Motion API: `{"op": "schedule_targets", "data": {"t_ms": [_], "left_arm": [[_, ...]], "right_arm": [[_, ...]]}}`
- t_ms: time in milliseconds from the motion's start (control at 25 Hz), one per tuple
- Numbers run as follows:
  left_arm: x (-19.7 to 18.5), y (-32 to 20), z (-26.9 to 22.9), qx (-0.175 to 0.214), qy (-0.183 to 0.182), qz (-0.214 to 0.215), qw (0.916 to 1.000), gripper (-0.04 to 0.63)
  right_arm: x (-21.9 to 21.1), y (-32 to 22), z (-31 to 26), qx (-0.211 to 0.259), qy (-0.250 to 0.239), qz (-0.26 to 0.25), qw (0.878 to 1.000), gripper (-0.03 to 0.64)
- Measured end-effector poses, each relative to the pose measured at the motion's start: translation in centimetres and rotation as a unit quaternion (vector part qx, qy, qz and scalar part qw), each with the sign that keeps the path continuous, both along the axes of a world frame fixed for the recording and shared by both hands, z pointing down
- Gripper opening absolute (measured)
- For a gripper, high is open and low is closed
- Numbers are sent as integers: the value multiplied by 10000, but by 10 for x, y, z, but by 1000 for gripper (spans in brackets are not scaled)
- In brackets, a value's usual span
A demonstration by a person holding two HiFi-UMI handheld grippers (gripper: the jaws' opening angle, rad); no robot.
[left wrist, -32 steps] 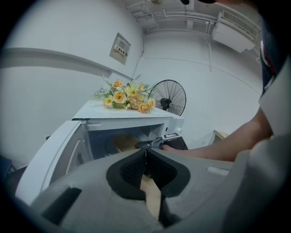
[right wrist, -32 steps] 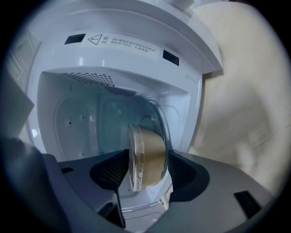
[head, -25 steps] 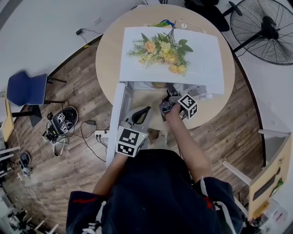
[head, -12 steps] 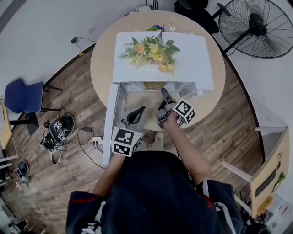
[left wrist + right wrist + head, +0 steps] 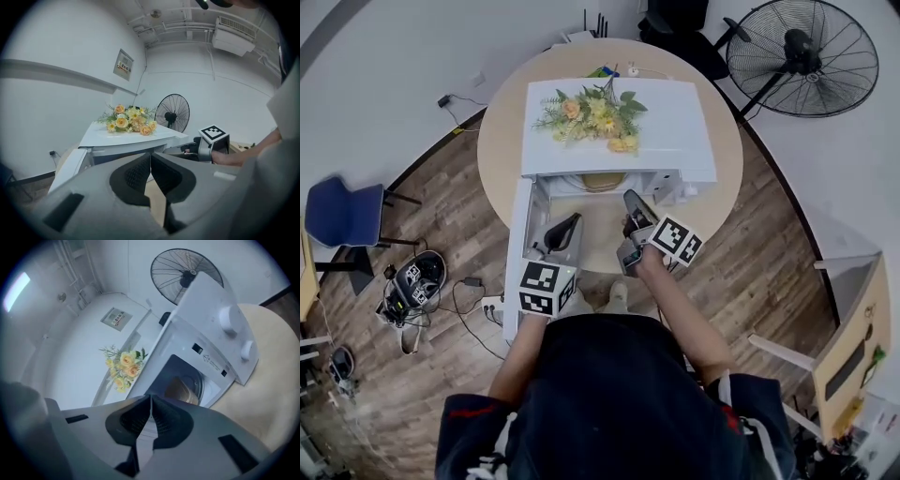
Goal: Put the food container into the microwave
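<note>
We see the food container [image 5: 183, 389] inside the open microwave [image 5: 675, 141], upper centre of the head view, on the table [image 5: 499, 131]. Our left hand-held gripper [image 5: 151, 158] has its jaws together and empty. Our right hand-held gripper [image 5: 151, 401] has just been closing its jaws; they now meet with nothing between them.

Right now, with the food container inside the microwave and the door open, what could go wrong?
The microwave door hangs wide open beside the left gripper. A hard push shut might jolt the microwave and slide the flowers off its top. The right gripper, whose jaws have just been closing on nothing, sits near the knobs and might bump one.
</note>
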State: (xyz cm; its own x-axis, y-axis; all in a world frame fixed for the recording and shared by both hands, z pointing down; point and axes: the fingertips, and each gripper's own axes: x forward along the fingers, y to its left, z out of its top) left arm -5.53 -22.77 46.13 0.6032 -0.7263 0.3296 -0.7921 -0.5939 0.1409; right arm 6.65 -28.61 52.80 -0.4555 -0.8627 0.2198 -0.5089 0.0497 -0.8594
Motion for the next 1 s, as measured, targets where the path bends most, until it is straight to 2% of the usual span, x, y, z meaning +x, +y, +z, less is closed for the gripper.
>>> {"op": "schedule_targets", "data": {"t_ms": [120,280,400,600,800,1000], "left_arm": [[1,0,-9,114,30,-21,9999,18],[1,-2,-21,258,68,-60,9996,18],[-1,-3,-29,351,85,-93,9993,18],[-5,-9,-42,499,124,-154,9986,18],[-4,-11,-57,631,163,-182,9977,18],[2,-10,-75,883,139,-122,9959,18]], "right_arm": [[-7,7,-29,480,580,-320,9966,14],[-14,14,-69,1191,1433,-687,9801,11],[-15,20,-91,1631,2028,-886,9615,11],[-17,30,-124,2253,3000,-1021,9213,11],[-20,40,-145,2528,3320,-1050,9027,11],[-16,45,-160,2685,3419,-997,8950,11]]}}
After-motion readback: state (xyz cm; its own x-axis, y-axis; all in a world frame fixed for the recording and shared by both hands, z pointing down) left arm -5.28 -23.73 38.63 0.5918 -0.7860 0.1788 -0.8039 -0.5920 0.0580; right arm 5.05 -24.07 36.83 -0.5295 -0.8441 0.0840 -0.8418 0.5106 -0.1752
